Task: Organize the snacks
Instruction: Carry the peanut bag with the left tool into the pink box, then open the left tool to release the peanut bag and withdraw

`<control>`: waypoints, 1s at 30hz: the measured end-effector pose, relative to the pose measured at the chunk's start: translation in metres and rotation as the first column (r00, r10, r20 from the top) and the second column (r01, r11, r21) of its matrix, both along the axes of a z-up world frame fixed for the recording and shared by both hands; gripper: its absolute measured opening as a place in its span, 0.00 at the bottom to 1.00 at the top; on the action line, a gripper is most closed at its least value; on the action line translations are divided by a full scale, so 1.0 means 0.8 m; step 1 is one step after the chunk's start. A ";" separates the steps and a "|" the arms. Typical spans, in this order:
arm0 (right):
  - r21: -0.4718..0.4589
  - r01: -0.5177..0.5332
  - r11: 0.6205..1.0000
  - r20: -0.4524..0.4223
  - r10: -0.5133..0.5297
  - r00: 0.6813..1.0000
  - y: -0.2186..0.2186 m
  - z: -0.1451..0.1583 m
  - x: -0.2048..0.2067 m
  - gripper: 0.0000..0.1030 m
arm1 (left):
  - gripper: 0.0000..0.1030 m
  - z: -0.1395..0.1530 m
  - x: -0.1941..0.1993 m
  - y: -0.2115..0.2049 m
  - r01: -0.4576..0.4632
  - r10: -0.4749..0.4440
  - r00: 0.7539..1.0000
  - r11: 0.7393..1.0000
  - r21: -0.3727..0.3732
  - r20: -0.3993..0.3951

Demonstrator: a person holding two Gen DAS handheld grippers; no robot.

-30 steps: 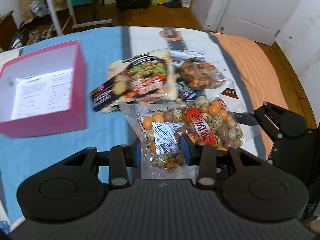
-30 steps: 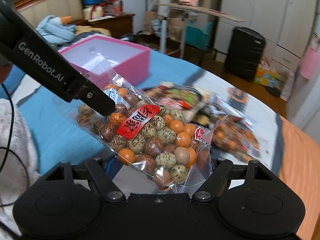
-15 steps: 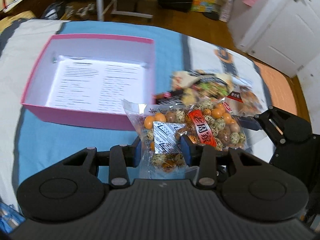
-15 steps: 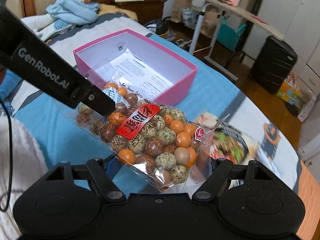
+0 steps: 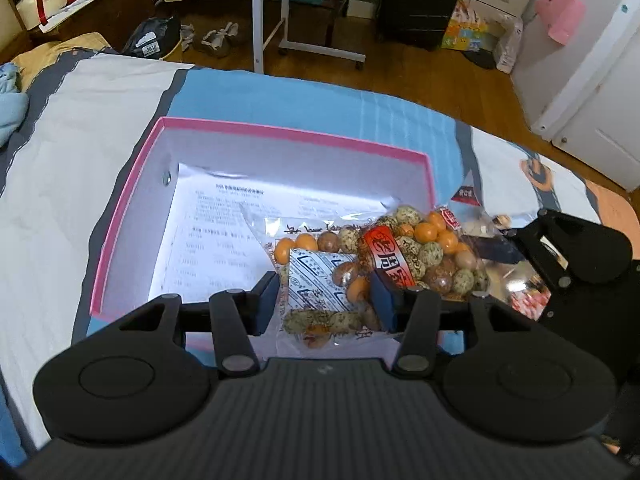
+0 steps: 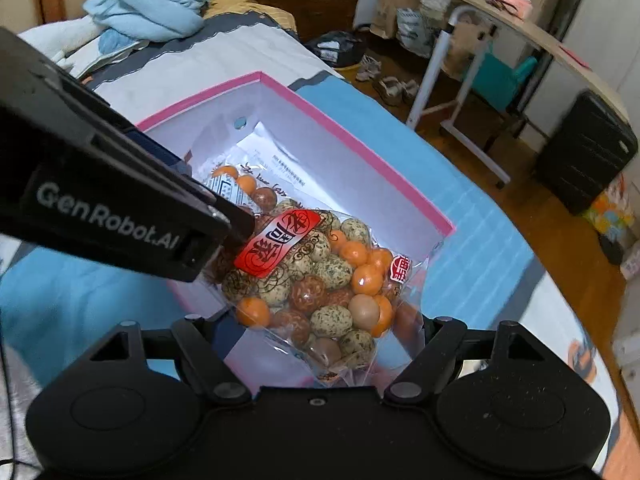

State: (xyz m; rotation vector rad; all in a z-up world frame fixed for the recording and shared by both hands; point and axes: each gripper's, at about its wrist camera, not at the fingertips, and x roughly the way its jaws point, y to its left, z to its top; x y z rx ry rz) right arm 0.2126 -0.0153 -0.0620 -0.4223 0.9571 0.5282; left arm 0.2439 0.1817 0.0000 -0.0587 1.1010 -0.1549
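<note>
A clear bag of speckled and orange coated nuts [image 5: 400,248] with a red label hangs over the open pink box [image 5: 280,132], above the printed sheet [image 5: 216,240] on its floor. The left gripper [image 5: 326,300] straddles the bag's near end; its jaws are opening and the left pad [image 5: 268,300] stands just off the plastic. In the right wrist view the right gripper [image 6: 320,332] is shut on the bag [image 6: 316,280] at its wide end, over the box's [image 6: 340,128] near corner. The left gripper's tip [image 6: 236,224] reaches in from the left.
More snack packs [image 5: 524,292] lie on the bedspread right of the box, partly behind the right gripper's body [image 5: 572,256]. A blue plush goose [image 6: 148,12] rests at the bed's far end. A rolling table [image 6: 500,40] and a black suitcase [image 5: 420,0] stand on the floor beyond.
Both grippers have carried the bag from above the snack pile to over the pink box. The left jaws have spread wider around the bag's end.
</note>
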 end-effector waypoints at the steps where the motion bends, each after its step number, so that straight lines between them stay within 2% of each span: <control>1: -0.005 -0.008 1.000 0.004 0.008 1.000 0.001 -0.004 0.006 0.80 | 0.46 -0.006 0.007 0.004 -0.004 0.004 1.000 1.000 -0.008 0.003; 7: -0.007 -0.020 1.000 -0.009 0.020 1.000 0.007 -0.029 0.038 0.80 | 0.46 -0.044 0.051 0.021 -0.029 0.029 1.000 0.998 -0.051 0.010; 10: 0.036 -0.047 0.998 -0.058 0.049 0.997 0.007 -0.036 0.055 0.81 | 0.46 -0.059 0.072 0.030 -0.048 0.049 0.998 0.998 -0.030 0.030; 12: 0.024 -0.080 0.996 -0.072 0.082 0.994 0.007 -0.042 0.060 0.80 | 0.46 -0.069 0.083 0.036 -0.049 0.050 0.998 0.997 -0.057 0.028; 13: -0.006 -0.093 0.996 -0.047 0.092 0.995 0.009 -0.046 0.060 0.76 | 0.46 -0.075 0.088 0.038 -0.045 0.046 0.999 0.996 -0.073 0.019; 15: -0.036 -0.106 0.994 -0.025 0.105 0.994 0.011 -0.050 0.063 0.61 | 0.46 -0.086 0.095 0.038 -0.041 0.043 0.999 0.994 -0.099 0.019; 16: -0.006 -0.109 0.994 -0.025 0.109 0.994 0.009 -0.047 0.064 0.53 | 0.45 -0.091 0.099 0.036 -0.033 0.035 0.999 0.991 -0.130 0.014; 17: 0.030 -0.114 0.993 -0.033 0.115 0.993 0.009 -0.042 0.064 0.53 | 0.44 -0.095 0.103 0.032 -0.039 0.041 0.999 0.990 -0.133 0.010; 18: 0.039 -0.119 0.992 -0.032 0.121 0.992 0.011 -0.039 0.065 0.53 | 0.44 -0.098 0.105 0.026 -0.047 0.049 0.999 0.994 -0.104 0.019; 20: -0.023 -0.128 0.992 0.019 0.128 0.992 0.019 -0.034 0.056 0.53 | 0.44 -0.099 0.108 0.012 -0.032 0.033 0.998 0.999 -0.027 0.051; 22: -0.033 -0.136 0.990 0.047 0.137 0.989 0.013 -0.027 0.047 0.53 | 0.44 -0.098 0.107 0.009 -0.037 0.038 0.998 0.999 -0.008 0.059; 25: 0.025 -0.113 0.993 0.038 0.112 0.993 -0.016 -0.013 0.034 0.54 | 0.46 -0.087 0.095 0.006 -0.034 0.032 0.997 0.999 0.014 0.073; 30: 0.125 -0.062 0.990 0.077 0.052 0.996 -0.080 0.022 -0.007 0.57 | 0.50 -0.050 0.050 -0.012 0.022 -0.029 0.992 0.998 0.063 0.119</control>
